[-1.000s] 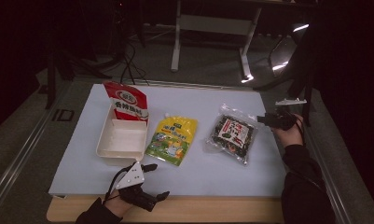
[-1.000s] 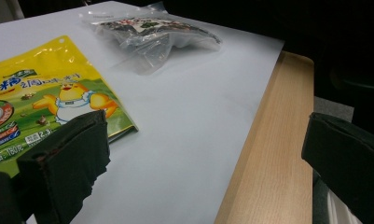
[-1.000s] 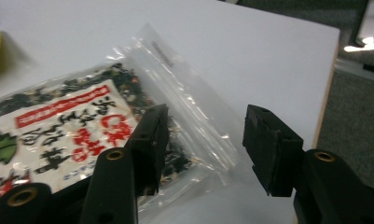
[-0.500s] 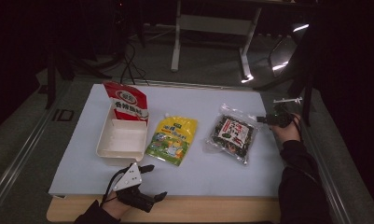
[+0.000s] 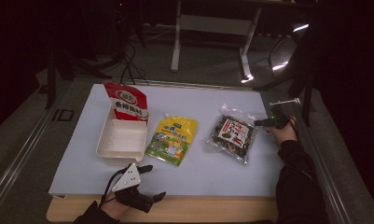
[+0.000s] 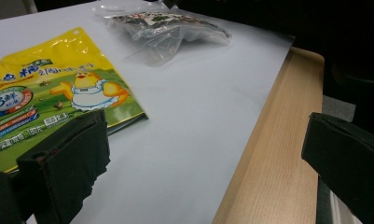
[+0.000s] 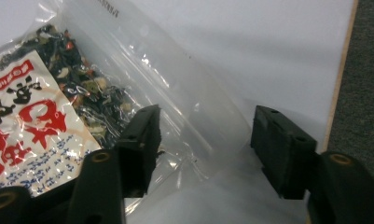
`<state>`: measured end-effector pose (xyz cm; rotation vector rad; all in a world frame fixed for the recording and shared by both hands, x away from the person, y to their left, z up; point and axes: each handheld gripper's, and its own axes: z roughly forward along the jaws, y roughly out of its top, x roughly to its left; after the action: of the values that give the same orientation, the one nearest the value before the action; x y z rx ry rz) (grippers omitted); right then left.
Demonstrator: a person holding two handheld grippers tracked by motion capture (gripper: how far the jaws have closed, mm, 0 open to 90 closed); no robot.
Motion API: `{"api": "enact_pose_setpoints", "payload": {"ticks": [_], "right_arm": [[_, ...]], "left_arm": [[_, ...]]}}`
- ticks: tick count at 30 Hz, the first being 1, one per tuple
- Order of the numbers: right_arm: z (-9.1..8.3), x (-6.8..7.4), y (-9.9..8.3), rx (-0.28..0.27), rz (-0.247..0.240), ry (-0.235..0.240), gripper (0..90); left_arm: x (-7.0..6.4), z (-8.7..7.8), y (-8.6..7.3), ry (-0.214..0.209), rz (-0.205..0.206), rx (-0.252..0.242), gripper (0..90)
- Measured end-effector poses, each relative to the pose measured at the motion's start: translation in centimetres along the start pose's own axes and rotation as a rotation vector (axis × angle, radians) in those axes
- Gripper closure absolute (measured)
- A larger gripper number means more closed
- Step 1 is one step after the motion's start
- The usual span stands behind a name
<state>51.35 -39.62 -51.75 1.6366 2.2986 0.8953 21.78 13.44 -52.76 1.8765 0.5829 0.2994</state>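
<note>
High view: right gripper [image 5: 261, 122] at the right edge of the clear dried-mix bag [image 5: 232, 133] on the white table sheet [image 5: 212, 168], left gripper [image 5: 147, 184] released at the near table edge, beside the yellow pouch [image 5: 171, 139] and white tray [image 5: 121, 140]. Left gripper view: jaws wide apart, empty, yellow pouch [image 6: 49, 102] just beyond. Right gripper view: jaws parted astride the bag's clear edge [image 7: 194, 121], not clamped.
</note>
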Motion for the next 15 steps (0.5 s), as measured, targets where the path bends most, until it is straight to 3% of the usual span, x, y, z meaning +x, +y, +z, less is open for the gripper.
{"api": "enact_pose_setpoints", "payload": {"ticks": [7, 11, 15], "right_arm": [[0.0, 0.4, 0.2, 0.044, -0.058, -0.005, 64.3], [-0.5, 0.8, 0.5, 0.074, -0.101, -0.035, 85.1], [-0.6, 1.5, 0.5, 0.080, -0.154, -0.055, 89.3]], "left_arm": [[0.0, 0.0, 0.0, 0.000, 0.001, 0.001, 1.5], [0.0, 0.0, 0.1, -0.001, 0.005, 0.001, 1.6], [-0.1, 0.0, 0.1, -0.001, 0.004, 0.000, 1.6]]}}
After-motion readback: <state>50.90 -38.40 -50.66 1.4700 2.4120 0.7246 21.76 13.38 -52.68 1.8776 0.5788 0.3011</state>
